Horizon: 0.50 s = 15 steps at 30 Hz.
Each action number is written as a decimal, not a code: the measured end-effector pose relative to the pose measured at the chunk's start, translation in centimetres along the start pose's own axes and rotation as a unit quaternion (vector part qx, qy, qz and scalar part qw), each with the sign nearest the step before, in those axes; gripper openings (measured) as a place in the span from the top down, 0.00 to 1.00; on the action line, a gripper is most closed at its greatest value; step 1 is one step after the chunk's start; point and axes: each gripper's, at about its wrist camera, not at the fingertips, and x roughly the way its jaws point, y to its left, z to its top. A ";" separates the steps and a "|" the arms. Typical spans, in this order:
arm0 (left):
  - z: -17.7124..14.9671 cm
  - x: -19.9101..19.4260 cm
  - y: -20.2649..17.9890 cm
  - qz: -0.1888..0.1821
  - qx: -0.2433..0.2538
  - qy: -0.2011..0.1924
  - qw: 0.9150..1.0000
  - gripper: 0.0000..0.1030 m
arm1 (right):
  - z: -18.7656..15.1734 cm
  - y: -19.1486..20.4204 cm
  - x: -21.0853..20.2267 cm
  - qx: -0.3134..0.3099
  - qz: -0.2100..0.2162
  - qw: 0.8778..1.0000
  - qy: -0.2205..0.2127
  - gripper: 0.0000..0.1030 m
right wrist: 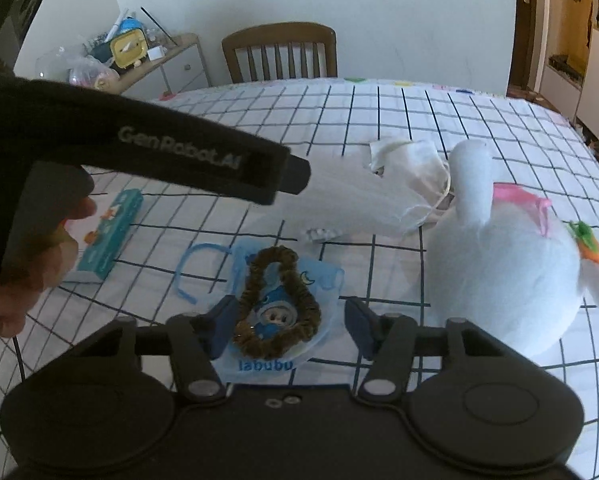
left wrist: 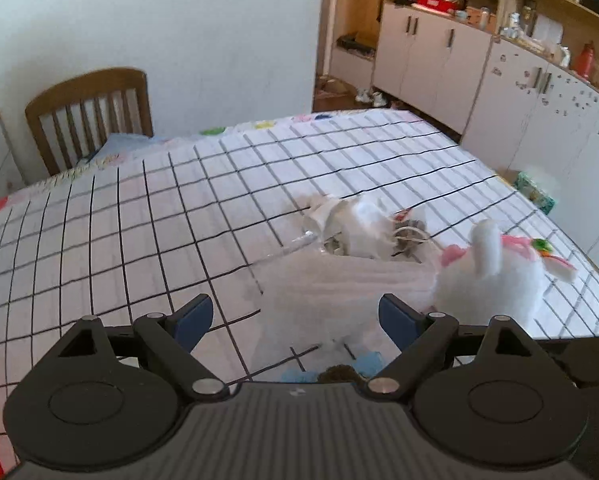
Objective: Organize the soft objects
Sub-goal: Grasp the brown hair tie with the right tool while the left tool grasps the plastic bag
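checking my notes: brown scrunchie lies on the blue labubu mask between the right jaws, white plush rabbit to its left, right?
Not quite: in the right wrist view the white plush rabbit sits to the right of the brown scrunchie, not left. The scrunchie does lie on the blue labubu mask, between the right gripper's jaws.

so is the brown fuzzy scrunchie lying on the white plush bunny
No, the brown fuzzy scrunchie lies on a blue labubu face mask, apart from the white plush bunny.
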 end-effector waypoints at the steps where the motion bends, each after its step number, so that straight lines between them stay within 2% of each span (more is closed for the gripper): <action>1: 0.0 0.4 0.1 0.002 -0.001 0.001 1.000 0.12 | 0.0 0.0 0.3 0.000 0.000 1.000 0.004 0.52; 2: 0.0 0.7 0.2 0.002 -0.002 0.002 1.000 0.12 | -0.1 0.0 0.6 -0.001 0.000 1.000 0.008 0.54; 9: 0.3 3.0 0.6 -0.012 -0.007 0.010 1.000 0.13 | -0.2 0.2 1.4 -0.004 -0.005 1.000 0.018 0.57; 13: 0.3 4.0 0.5 -0.030 -0.008 0.026 0.999 0.28 | -0.4 0.7 1.6 -0.021 -0.015 1.000 0.018 0.60; 14: 0.3 4.2 0.5 -0.033 -0.008 0.027 0.999 0.31 | -0.4 0.8 1.7 -0.024 -0.018 0.999 0.017 0.63; 15: 0.3 4.4 0.4 -0.036 -0.007 0.029 0.999 0.38 | -0.4 0.8 1.7 -0.027 -0.022 0.999 0.017 0.68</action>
